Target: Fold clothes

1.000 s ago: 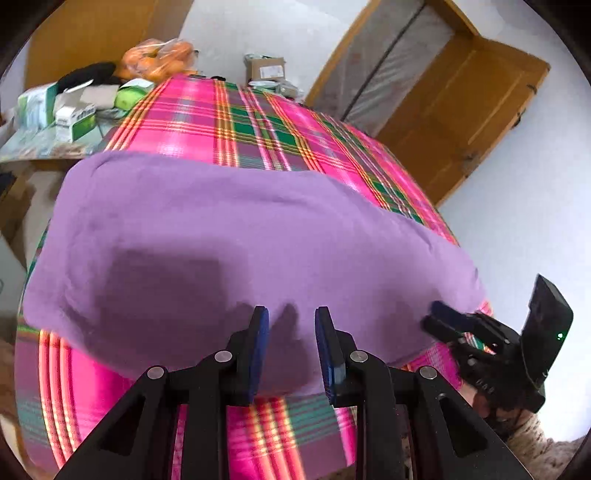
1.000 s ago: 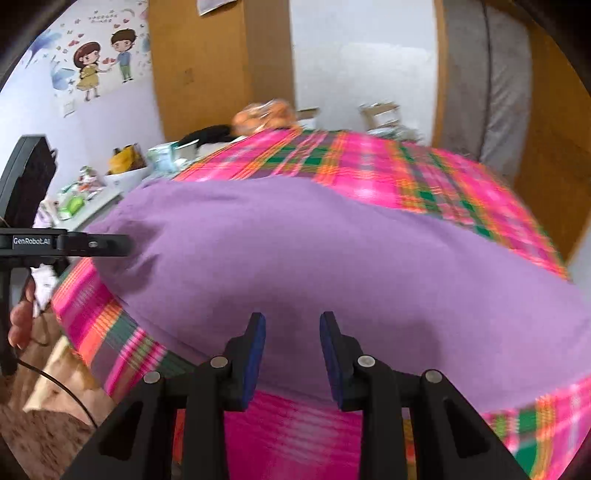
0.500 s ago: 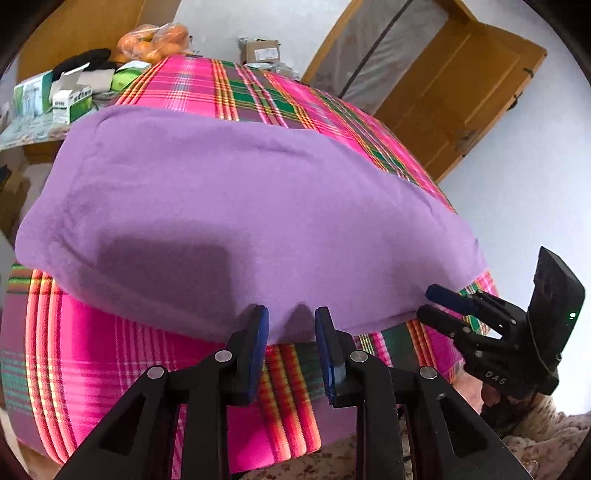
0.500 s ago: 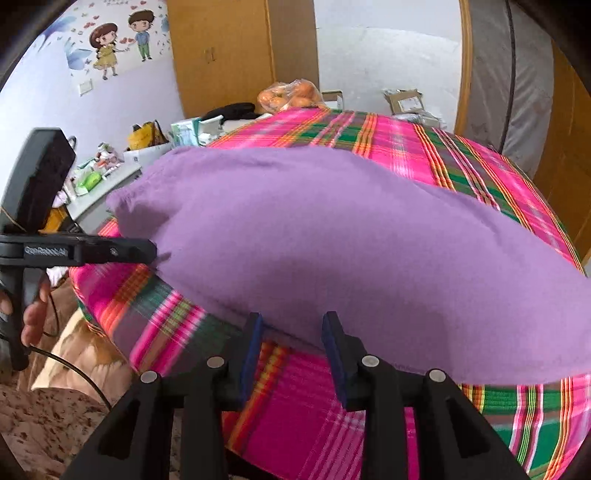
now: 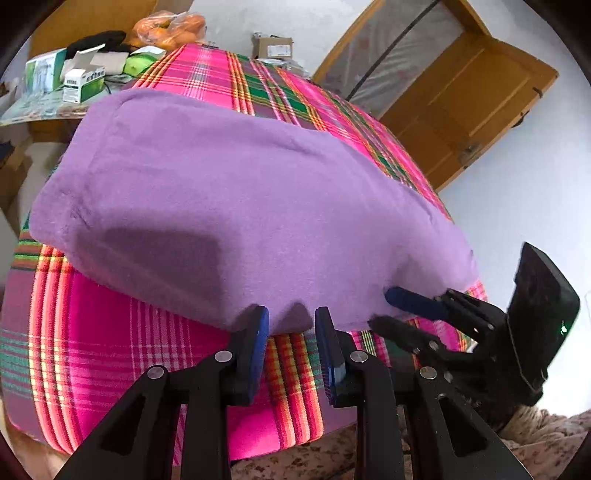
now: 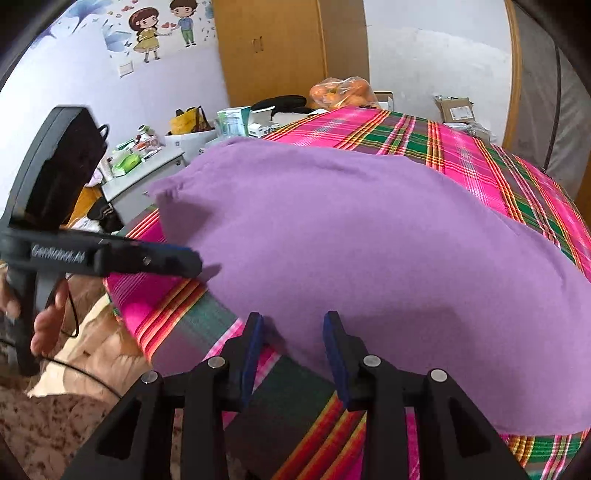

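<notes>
Around me the walls are pale, one carrying a cartoon sticker of two children. A tall wooden wardrobe stands at the back, and a wooden door hangs open on the other side. A grey side cabinet is crowded with boxes and bottles. The floor is speckled brown. Daylight is soft and even.

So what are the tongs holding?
Nothing is held. Left tongs and right tongs stand open along the purple cloth; the right have just been opening, its near edge between them.
</notes>
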